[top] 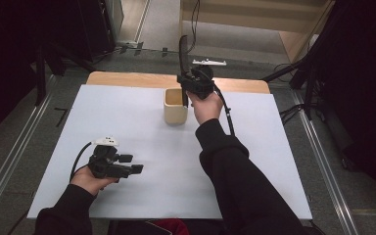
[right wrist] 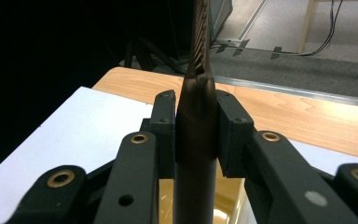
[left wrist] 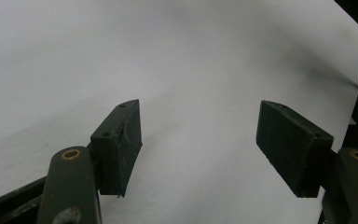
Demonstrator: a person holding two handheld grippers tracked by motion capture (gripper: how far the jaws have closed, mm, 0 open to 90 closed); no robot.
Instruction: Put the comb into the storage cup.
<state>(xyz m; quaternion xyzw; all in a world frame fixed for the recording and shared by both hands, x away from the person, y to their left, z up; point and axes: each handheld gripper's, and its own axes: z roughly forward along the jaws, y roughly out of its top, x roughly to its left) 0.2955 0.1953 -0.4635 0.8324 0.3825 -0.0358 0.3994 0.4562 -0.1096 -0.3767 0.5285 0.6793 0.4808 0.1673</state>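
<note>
Right gripper (top: 184,73): clenched on the handle of a dark knife (top: 182,49), blade pointing up (its serrated edge shows in the right gripper view).
Knife position: held above the far rim of the cup (top: 176,113), its handle end reaching down toward the cup's mouth.
Cup: beige, upright on the white sheet (top: 127,117), near the table's far edge.
Left gripper (top: 133,163): released, jaws apart over bare sheet, well away from the cup.

A matt white sheet (top: 127,127) covers the smooth wooden table (top: 127,78); the holder (top: 175,113) looks glossy inside.
</note>
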